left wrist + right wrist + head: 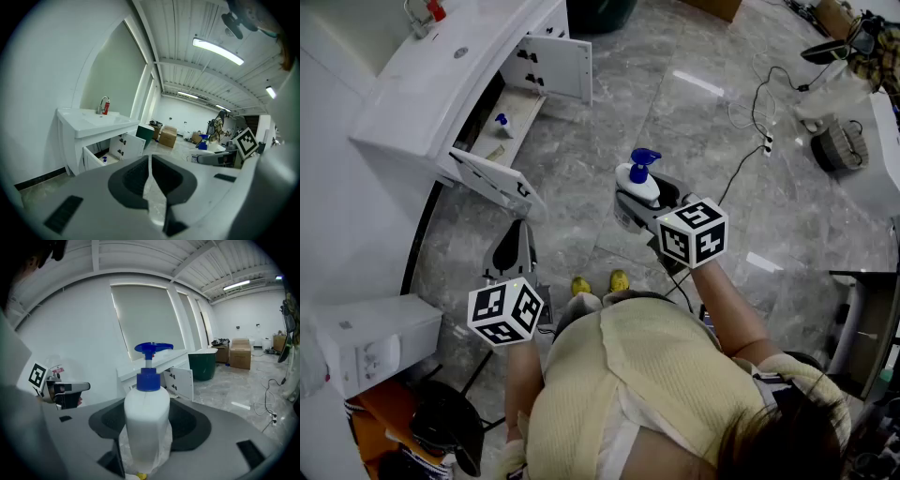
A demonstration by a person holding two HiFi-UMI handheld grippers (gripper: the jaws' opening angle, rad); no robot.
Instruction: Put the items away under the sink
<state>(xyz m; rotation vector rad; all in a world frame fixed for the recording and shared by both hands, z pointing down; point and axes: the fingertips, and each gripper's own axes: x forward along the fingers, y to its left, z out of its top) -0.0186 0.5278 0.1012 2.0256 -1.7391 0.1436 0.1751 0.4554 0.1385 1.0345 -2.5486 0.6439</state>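
My right gripper (147,441) clamps the white pump bottle (637,178) upright over the floor, well short of the open under-sink cabinet (525,111), my left gripper (150,183) pinched together on nothing; best I carry it level and enter low between the doors, clear of the small bottle (502,122) inside.

- The pump bottle (146,418) has a white body with a blue collar and pump head.
- The right hand-held gripper (642,199) is light grey with black pads, and its cube carries black-and-white square markers.
- The left hand-held gripper (150,161) has the same grey, black pads and marker pattern.
- The sink cabinet (422,84) is white with dark hinges.
- The small bottle (502,123) inside is white with a blue cap.
- The floor (694,122) is grey marbled stone.
- The person's top (647,375) is pale yellow and finely ribbed.
- The shoes (598,283) are yellow.
- The far bin (206,364) is dark green.
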